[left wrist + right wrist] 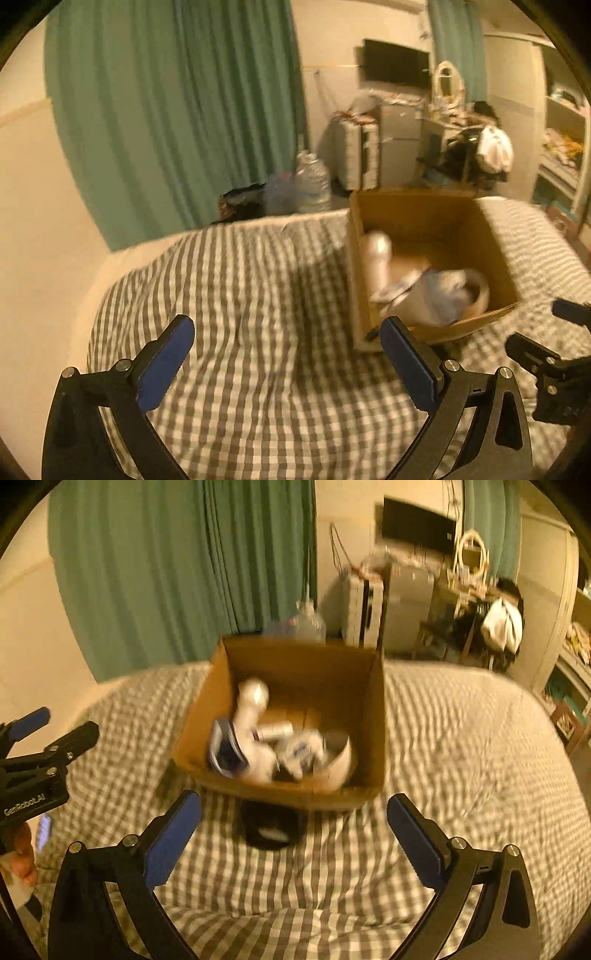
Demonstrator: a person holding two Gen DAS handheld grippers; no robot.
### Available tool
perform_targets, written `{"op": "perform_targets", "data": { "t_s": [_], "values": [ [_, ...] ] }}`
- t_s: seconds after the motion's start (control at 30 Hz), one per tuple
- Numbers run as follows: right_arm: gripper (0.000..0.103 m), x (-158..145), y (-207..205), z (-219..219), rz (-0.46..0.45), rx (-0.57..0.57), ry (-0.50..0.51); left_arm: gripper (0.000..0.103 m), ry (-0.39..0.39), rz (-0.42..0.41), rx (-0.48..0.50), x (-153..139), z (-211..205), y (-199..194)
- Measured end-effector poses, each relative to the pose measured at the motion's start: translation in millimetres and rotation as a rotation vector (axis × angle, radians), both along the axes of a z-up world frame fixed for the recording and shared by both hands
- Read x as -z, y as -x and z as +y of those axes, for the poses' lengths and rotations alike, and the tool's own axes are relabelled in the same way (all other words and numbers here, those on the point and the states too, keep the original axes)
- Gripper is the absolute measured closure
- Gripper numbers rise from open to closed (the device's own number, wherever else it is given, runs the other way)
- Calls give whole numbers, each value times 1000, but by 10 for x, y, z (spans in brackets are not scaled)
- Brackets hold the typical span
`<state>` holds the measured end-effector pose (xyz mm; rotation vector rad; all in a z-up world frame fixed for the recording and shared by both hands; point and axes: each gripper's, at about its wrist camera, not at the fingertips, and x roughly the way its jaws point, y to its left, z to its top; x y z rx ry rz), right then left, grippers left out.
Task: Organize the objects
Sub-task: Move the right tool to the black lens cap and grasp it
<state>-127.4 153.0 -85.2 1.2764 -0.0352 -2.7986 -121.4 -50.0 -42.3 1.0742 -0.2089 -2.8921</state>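
Two grippers hang over a bed (461,738) spread with a grey-and-white checked cover, and both stand with their jaws wide and nothing between them. The left gripper (286,334) has only rumpled checked cloth between and ahead of its blue pads. The right gripper (293,812) has a small dark object (269,829) lying on the cover just ahead of its jaws, roughly midway between them; it is too blurred to name. At the left edge of the right wrist view the left gripper shows again, with part of a hand (22,860) below it.

Just beyond the dark object, touching or nearly touching it, an open cardboard box (373,716) sits on the bed. From the left gripper the box (436,210) lies ahead and to the right of the jaws, its near corner just past the right pad. Inside are a pale bottle (253,701) leaning toward the box's left wall, a dark blue-edged item at the left, and a heap of white and blue packets (303,749); all are blurred.

Past the foot of the bed stand clear plastic water bottles (312,181), then a green curtain (184,110). Farther right are a small grey fridge (400,147), a wall-mounted black screen (395,62) and cluttered shelves (561,147).
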Motion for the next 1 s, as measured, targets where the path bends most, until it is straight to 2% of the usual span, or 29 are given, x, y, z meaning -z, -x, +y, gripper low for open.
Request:
{"op": "perform_targets", "data": {
  "t_s": [0.1, 0.17, 0.23, 0.33, 0.47, 0.67, 0.73, 0.8, 1.0],
  "values": [
    [2, 338, 64, -31, -57, 9, 0, 0, -1, -56, -18, 394, -37, 64],
    [2, 566, 127, -67, -104, 6, 2, 0, 27, -95, -9, 601, -23, 121],
    [2, 772, 213, -103, -153, -3, 13, 0, 59, -104, -12, 737, -3, 123],
    [2, 969, 314, -178, -207, -25, 2, 0, 39, -139, 15, 927, -8, 155],
    [2, 1077, 428, -256, -230, -58, 4, 0, 1, -182, 12, 1052, -64, 218],
    [3, 1273, 579, -241, -286, -46, 33, 0, -41, -220, -4, 1166, -130, 295],
    [8, 1357, 615, -227, -315, -41, 39, 0, -41, -223, -6, 1178, -127, 286],
    [29, 1443, 630, -218, -350, -47, 52, 0, -42, -223, -3, 1180, -117, 272],
    [29, 1353, 477, -184, -329, -45, 50, 0, -60, -253, -16, 1244, -139, 265]
  ]
}}
